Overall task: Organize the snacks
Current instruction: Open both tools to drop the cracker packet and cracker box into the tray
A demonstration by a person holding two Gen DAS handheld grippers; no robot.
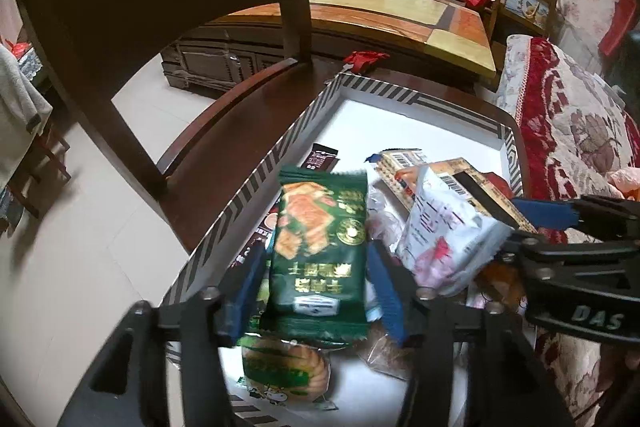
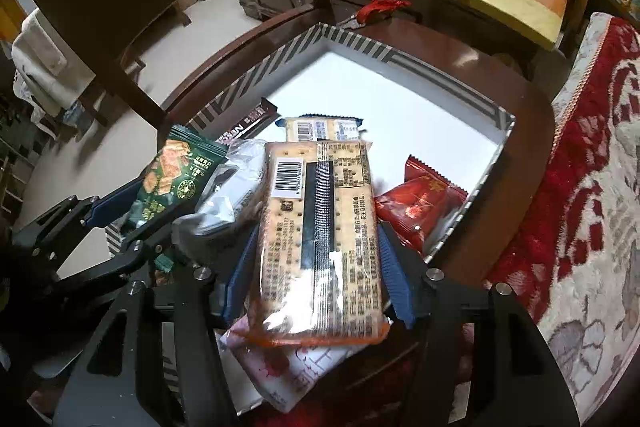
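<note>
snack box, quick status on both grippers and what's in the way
Left gripper open, green cracker packet loose between its pads. Right gripper around the clear cracker pack. Striped box far half bare; near half piled with snacks.

The left gripper [image 1: 316, 287] is matte black, with angular arms, cut-out slots near the base, round silver screws at the joints and blue pads [image 1: 246, 287] lining its fingers. The right gripper [image 2: 316, 275] is built the same: black frame, silver screws, blue pads [image 2: 396, 283]. From the left wrist view, its side bears pale letters "DAS".
</note>
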